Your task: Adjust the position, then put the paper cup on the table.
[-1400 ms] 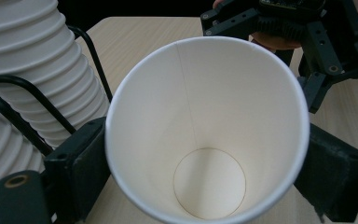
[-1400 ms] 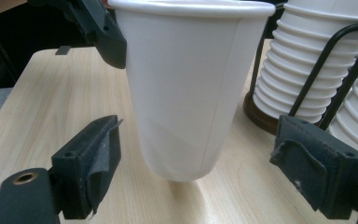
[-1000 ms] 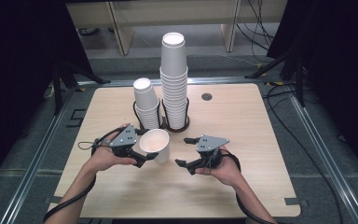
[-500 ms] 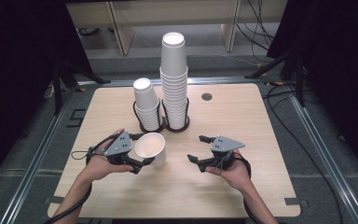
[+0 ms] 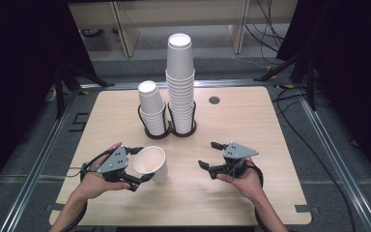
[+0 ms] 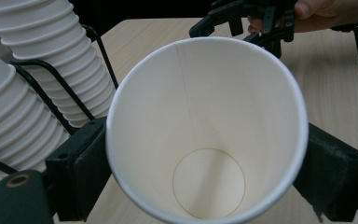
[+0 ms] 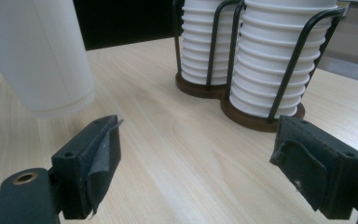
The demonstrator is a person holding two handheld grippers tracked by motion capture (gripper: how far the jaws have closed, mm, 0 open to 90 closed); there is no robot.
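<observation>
We are holding a single white paper cup (image 5: 150, 163) in the left gripper (image 5: 136, 165), whose fingers (image 6: 77, 170) are clamping it by the sides, its open mouth tipped up toward us, over the near-left part of the pale wooden counter (image 5: 251, 121). The right gripper (image 5: 211, 154) is hovering with its fingers (image 7: 93, 163) spread wide and holding nothing, well apart from the cup. Between the two grippers we are seeing bare counter, and more open room toward the right edge and the near edge. Behind, the short stack of white paper cups (image 5: 150, 108) and the tall stack of white paper cups (image 5: 180, 79) are standing in their black wire holders (image 5: 171, 130) near the middle back. Compared with a second ago, we are keeping both grippers farther apart and closer to the near edge, and the cup has come away from the stacks.
</observation>
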